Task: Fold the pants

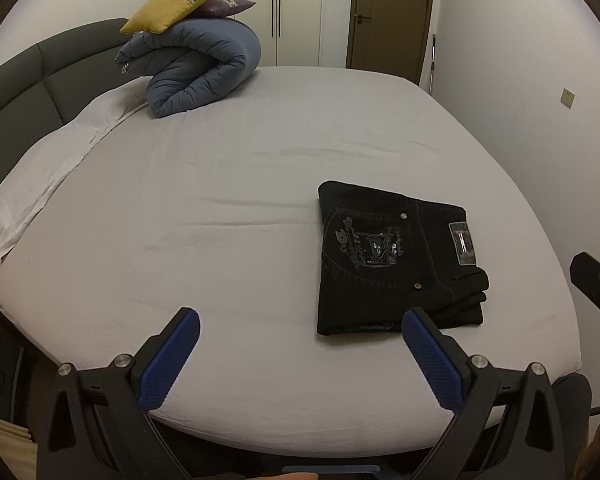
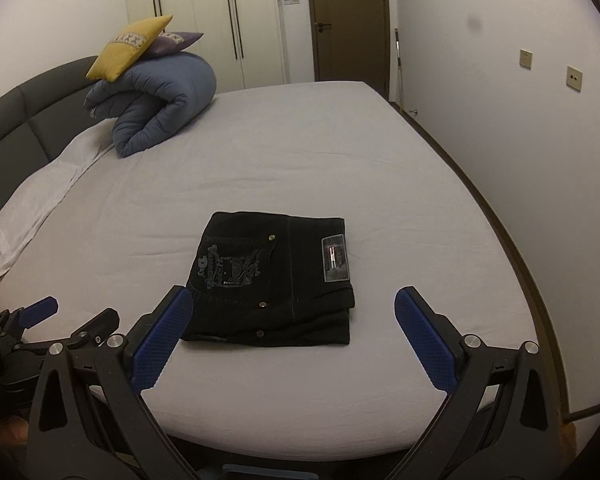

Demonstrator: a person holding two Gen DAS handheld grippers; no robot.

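Note:
Black pants [image 1: 396, 258] lie folded into a compact rectangle on the grey bed sheet, back pocket embroidery and waist label facing up. They also show in the right wrist view [image 2: 276, 280], just beyond my right gripper. My left gripper [image 1: 300, 324] is open and empty, hovering near the bed's front edge, to the left of the pants. My right gripper [image 2: 294, 306] is open and empty, held just in front of the pants. Each gripper shows at the edge of the other's view: the right one [image 1: 598, 284], the left one [image 2: 60, 320].
The bed [image 1: 228, 208] has a dark padded headboard [image 1: 24, 80] on the left. A rolled blue duvet [image 1: 192, 72] with a yellow cushion [image 1: 172, 4] and a purple cushion sits at the far left. A white pillow [image 1: 48, 168] lies along the headboard. A wall [image 2: 500, 120] runs along the bed's right side.

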